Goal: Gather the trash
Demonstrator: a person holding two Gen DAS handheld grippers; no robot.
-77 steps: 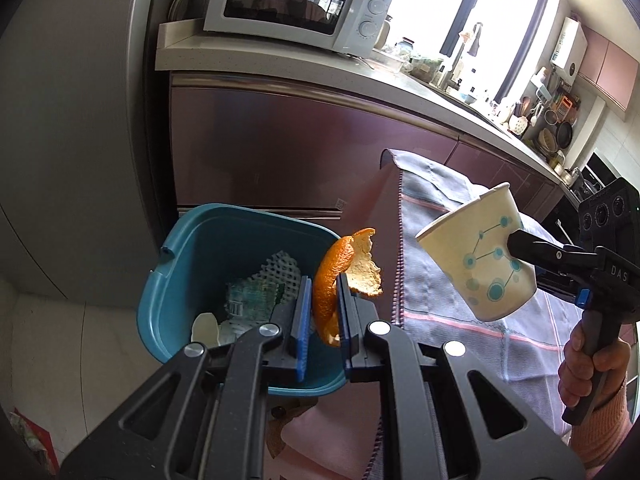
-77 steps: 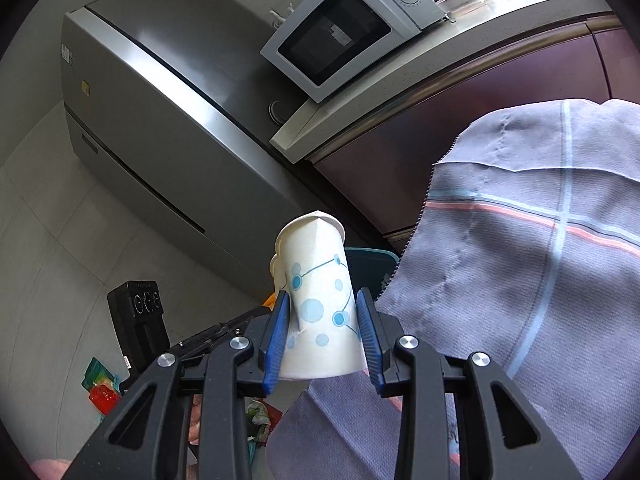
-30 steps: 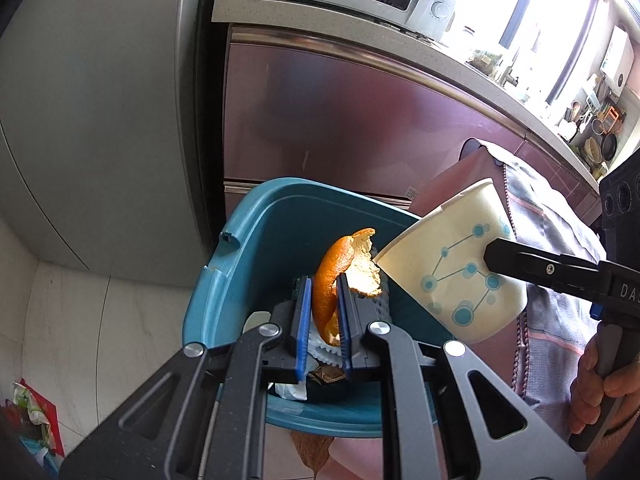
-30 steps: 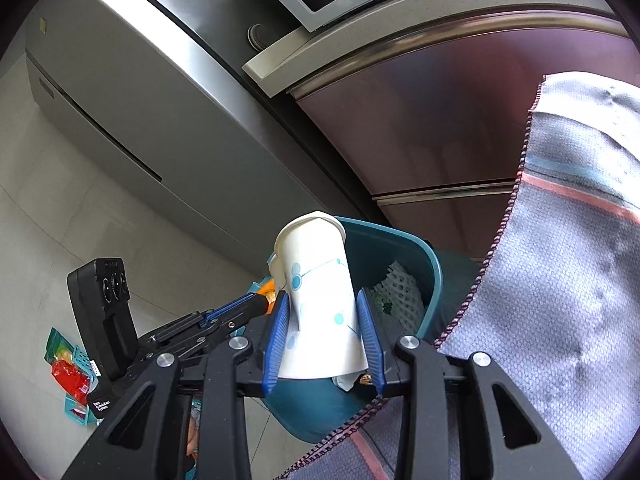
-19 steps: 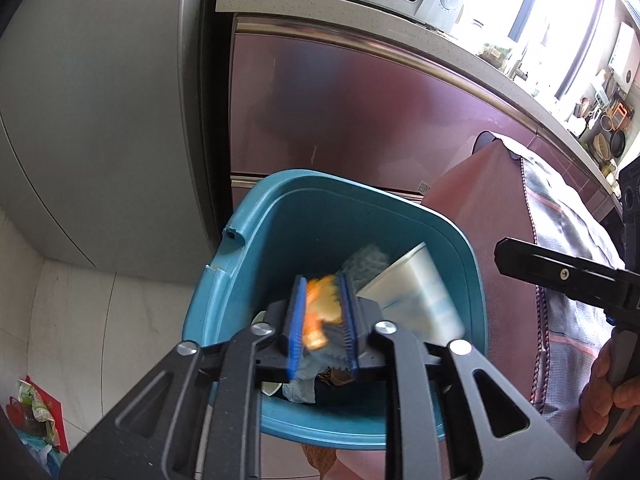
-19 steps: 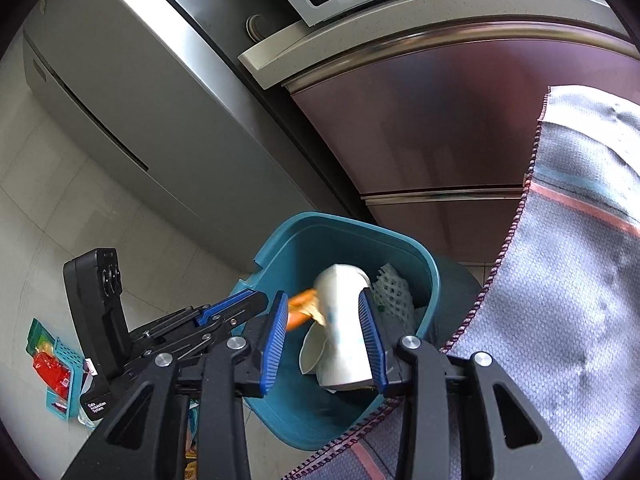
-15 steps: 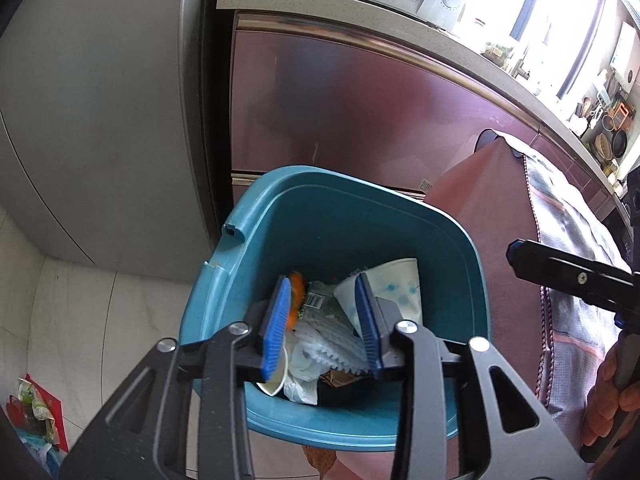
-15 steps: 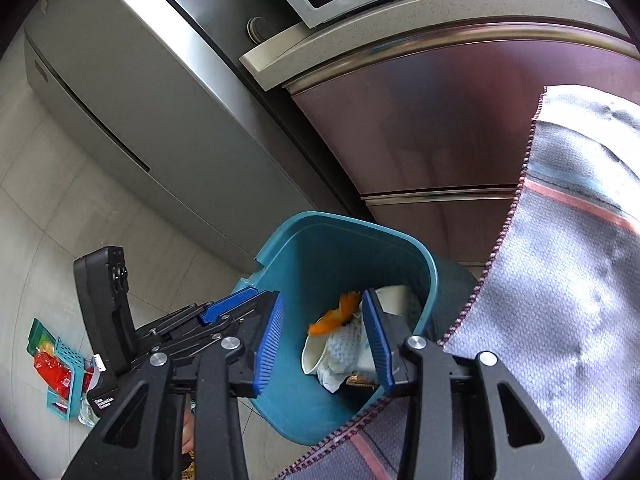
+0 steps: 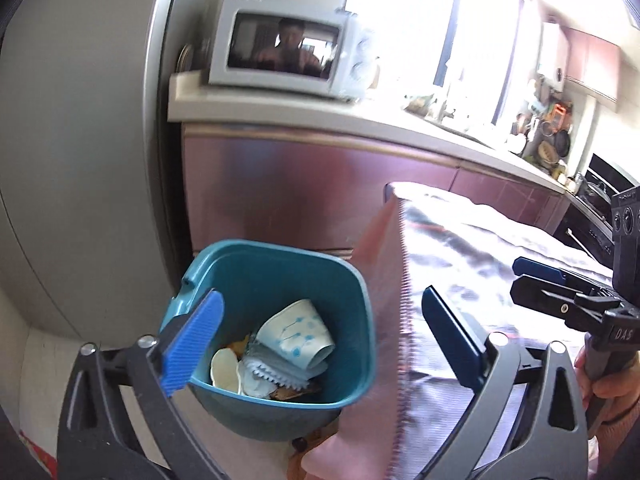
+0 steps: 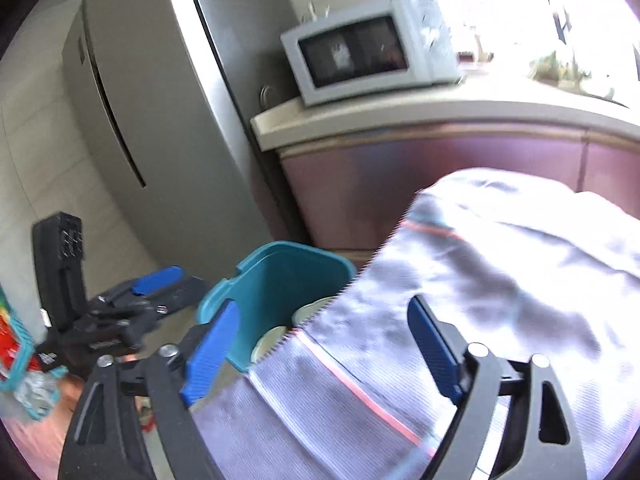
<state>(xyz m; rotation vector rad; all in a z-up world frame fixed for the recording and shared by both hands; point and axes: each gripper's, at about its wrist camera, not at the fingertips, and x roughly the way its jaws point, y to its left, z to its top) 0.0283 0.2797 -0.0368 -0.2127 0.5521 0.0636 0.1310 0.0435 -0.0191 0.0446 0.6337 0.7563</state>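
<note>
A teal trash bin (image 9: pixel 362 312) stands on the floor beside the cloth-covered table; it also shows in the right wrist view (image 10: pixel 276 276). Inside lie the white paper cup with blue dots (image 9: pixel 296 334), a bit of orange peel (image 9: pixel 236 346) and other scraps. My left gripper (image 9: pixel 324 340) is open wide and empty above the bin. My right gripper (image 10: pixel 320 346) is open wide and empty over the table edge; it also shows from the side in the left wrist view (image 9: pixel 536 276).
A grey striped tablecloth (image 9: pixel 480 260) hangs over the table right of the bin. Behind are maroon cabinets (image 9: pixel 300 192), a counter with a microwave (image 9: pixel 280 54) and a steel fridge (image 9: pixel 80 120). Colourful packaging (image 10: pixel 16 344) lies on the floor at left.
Both grippers opened and let go: the orange peel and the paper cup dropped into the bin. Both grippers then rose and pulled back from the bin, jaws spread wider.
</note>
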